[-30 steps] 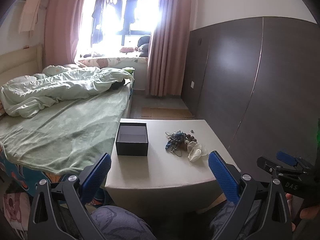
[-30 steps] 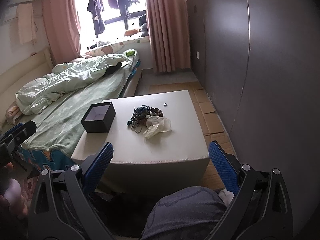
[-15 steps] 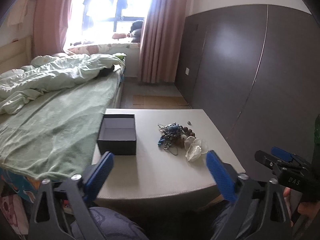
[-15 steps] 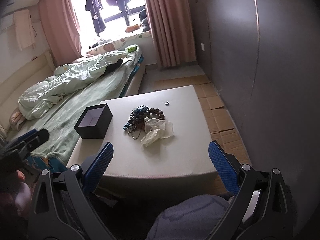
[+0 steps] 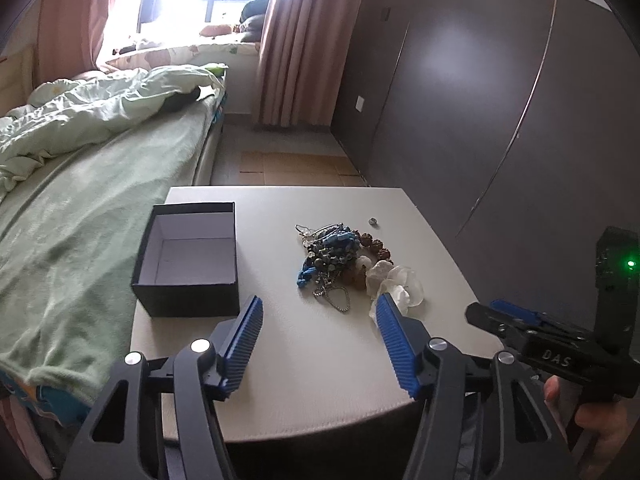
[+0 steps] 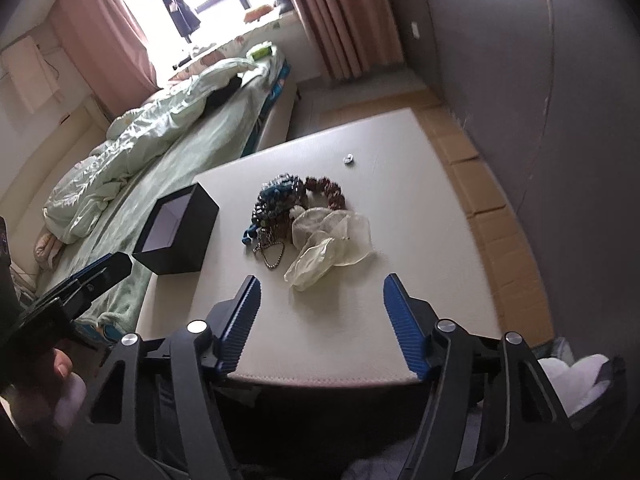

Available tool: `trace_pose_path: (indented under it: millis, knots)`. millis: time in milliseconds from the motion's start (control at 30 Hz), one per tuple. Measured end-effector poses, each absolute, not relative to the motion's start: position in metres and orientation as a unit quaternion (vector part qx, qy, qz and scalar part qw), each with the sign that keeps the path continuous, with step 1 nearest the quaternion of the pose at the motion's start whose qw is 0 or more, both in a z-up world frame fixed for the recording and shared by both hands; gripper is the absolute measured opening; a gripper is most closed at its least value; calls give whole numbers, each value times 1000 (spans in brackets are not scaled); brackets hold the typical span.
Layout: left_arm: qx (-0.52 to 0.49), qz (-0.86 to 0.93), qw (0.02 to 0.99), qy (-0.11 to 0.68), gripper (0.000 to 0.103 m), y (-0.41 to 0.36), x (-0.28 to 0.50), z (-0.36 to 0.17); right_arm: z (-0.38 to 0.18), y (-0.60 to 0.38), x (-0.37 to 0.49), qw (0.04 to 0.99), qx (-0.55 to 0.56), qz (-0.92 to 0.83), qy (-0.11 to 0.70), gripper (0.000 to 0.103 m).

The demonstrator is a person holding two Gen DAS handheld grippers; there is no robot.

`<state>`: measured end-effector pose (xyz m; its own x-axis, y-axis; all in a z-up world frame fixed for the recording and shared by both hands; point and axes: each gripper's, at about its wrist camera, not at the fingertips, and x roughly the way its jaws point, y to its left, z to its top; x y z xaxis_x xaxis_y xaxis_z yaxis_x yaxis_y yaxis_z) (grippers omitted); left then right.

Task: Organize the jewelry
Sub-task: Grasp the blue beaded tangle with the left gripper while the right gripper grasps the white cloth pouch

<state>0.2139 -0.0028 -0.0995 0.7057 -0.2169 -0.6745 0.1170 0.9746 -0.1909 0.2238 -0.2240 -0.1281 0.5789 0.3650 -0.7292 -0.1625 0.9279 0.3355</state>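
A: Two claws over the near edge of the pale tabletop [image 5: 312,360], both pointing down at it. Left claw [image 5: 318,312] has just been narrowing, its blue pads parted with nothing between them.

B: Same on the other side. The right claw [image 6: 320,292] has just been closing in too, jaws apart, only bare tabletop [image 6: 332,332] in the gap.

A: Where's the jewelry?

B: Tangled in one heap [image 5: 334,258] around the middle of the tabletop: blue beads, dark beads, a brown bead string, a silvery chain trailing toward the near edge. From the right wrist the same heap [image 6: 288,208] sits just beyond the claw's tips.

A: And touching it, a crumpled clear plastic bag [image 6: 330,236], lying on the near right side of the heap. From the left wrist the bag [image 5: 396,280] shows just past the right-hand pad.

B: One small silvery piece [image 5: 373,221] lies alone, apart from the heap, farther back.

A: Black box [image 5: 188,260] to the left of the heap, lid off, pale lining, nothing in it. It stands near the tabletop's left edge, beside the green-covered bed [image 5: 80,216].

B: The right wrist shows that box [image 6: 176,232] too, clear of the heap, with the left claw's tip [image 6: 102,270] poking in at the left.
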Motion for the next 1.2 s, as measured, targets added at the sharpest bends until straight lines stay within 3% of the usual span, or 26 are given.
trace_pose_path:
  millis: [667, 767, 833, 1200]
  knots:
    - [-68, -136, 884, 443, 32, -12, 331, -140, -186, -199, 307, 841, 104, 139, 512, 54]
    - [-62, -136, 879, 452, 31, -15, 347, -145, -195, -192, 311, 832, 97, 139, 528, 30]
    - [-53, -142, 878, 454, 31, -19, 358, -148, -198, -191, 313, 828, 101, 142, 532, 3]
    - [-39, -183, 866, 464, 29, -42, 401, -154, -184, -210, 314, 846, 141, 145, 494, 3]
